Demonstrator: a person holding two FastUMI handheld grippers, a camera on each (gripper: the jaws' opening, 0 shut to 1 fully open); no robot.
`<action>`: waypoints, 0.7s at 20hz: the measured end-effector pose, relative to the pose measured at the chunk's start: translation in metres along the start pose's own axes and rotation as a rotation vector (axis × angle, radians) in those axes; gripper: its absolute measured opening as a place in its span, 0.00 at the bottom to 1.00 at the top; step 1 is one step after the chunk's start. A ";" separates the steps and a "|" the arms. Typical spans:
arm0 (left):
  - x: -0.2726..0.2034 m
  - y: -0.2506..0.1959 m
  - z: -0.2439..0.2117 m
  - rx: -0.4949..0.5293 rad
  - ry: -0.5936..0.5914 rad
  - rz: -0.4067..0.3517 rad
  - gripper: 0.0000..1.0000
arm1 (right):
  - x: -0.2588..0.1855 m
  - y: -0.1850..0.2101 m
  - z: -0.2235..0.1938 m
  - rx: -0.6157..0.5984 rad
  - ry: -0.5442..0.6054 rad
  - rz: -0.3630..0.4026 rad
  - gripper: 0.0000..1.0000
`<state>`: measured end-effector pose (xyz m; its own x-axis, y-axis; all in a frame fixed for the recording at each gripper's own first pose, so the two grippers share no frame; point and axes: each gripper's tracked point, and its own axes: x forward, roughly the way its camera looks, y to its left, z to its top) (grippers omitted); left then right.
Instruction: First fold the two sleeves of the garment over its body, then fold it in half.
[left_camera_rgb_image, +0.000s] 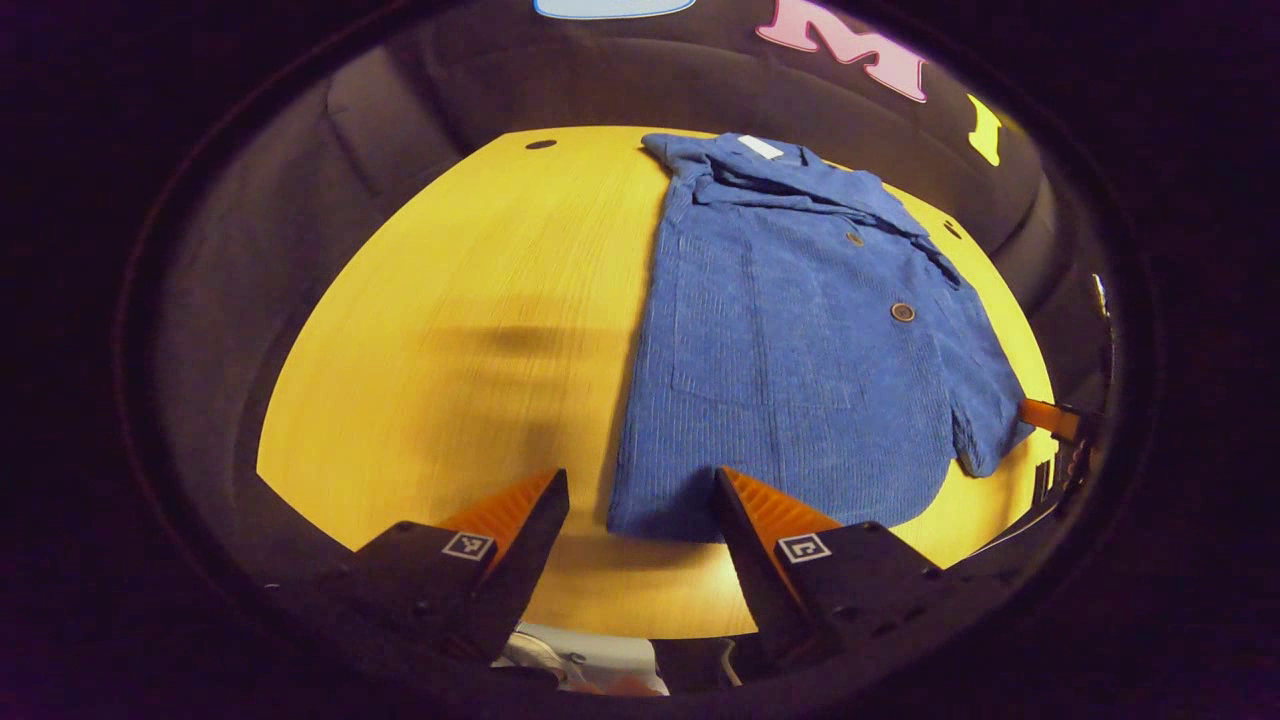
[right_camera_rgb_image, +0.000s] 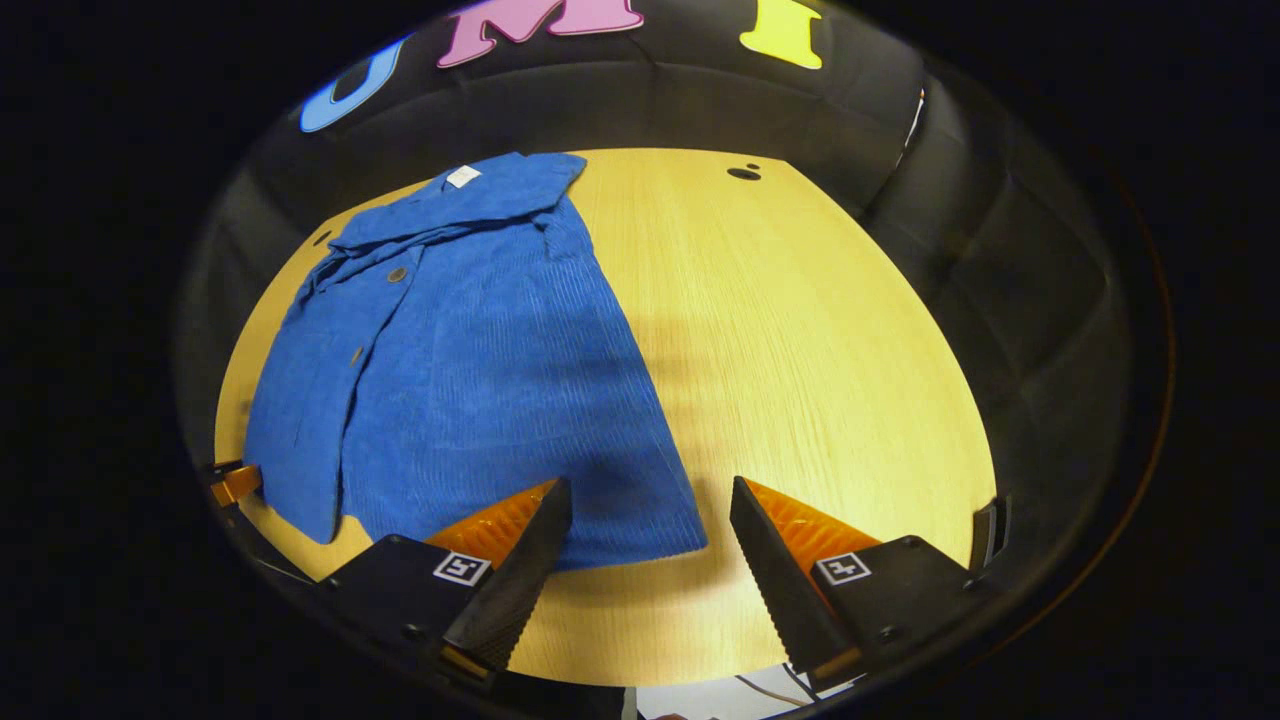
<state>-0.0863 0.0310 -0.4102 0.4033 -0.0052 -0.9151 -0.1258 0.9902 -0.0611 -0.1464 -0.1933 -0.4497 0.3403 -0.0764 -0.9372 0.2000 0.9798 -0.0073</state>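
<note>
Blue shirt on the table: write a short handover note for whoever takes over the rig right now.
Left gripper: open, holding nothing, at the near hem's left corner.
Right gripper: open, holding nothing, at the hem's right corner.
Blue shirt: lies flat on the wooden table, collar at the far end, hem towards both grippers.
Done: both sleeves look folded in over the body, though one cuff pokes past the side edge.
Left: the fold in half, probably by taking the two hem corners and carrying them up to the collar.
</note>
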 end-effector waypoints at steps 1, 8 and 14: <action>-0.005 -0.002 -0.002 0.010 0.004 0.008 0.84 | 0.006 -0.001 -0.002 0.011 0.014 0.001 1.00; -0.003 -0.031 -0.001 0.083 0.037 -0.015 0.72 | 0.013 0.018 -0.009 0.025 0.072 0.025 0.75; -0.004 -0.056 0.005 -0.019 0.017 -0.141 0.06 | 0.014 0.037 -0.006 -0.034 0.094 0.031 0.15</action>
<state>-0.0764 -0.0235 -0.4015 0.4028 -0.1466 -0.9035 -0.0860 0.9766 -0.1969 -0.1401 -0.1570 -0.4652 0.2578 -0.0295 -0.9658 0.1584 0.9873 0.0121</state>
